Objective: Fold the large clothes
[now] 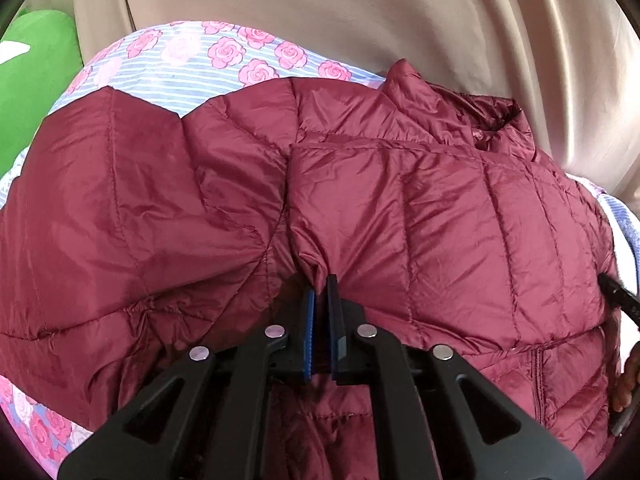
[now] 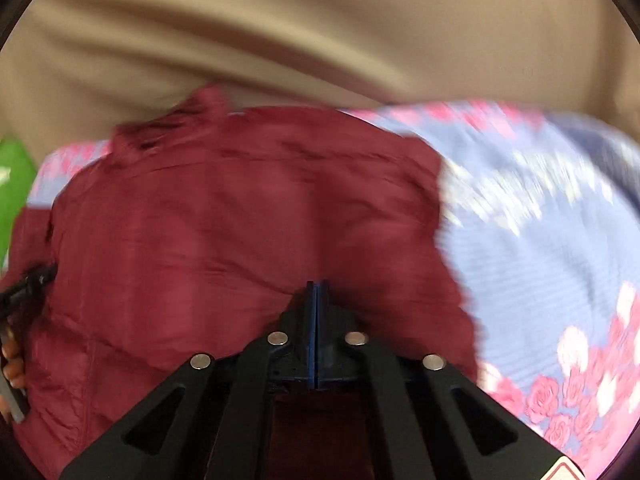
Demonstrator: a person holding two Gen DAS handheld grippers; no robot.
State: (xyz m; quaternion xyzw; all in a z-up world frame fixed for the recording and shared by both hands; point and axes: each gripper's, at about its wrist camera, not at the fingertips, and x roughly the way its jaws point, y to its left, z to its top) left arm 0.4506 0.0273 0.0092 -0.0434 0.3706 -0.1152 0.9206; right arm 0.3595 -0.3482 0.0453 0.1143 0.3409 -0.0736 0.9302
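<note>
1. Maroon puffer jacket [image 1: 400, 216] lies spread on the rose-print sheet [image 1: 224, 60], collar at the far side toward the beige backrest [image 1: 360, 20]; green cushion [image 1: 36, 80] far left.
2. My left gripper [image 1: 321, 284] is pinched on a fold of jacket fabric near the centre seam.
3. My right gripper [image 2: 317, 285] has its pads pressed together at the jacket's near edge; the view is blurred, so I cannot tell whether cloth is caught.
4. Judgement: a fold across the body is under way.
5. Carry both hands level, keeping the slippery shell taut, and lay edges square before letting go.
</note>
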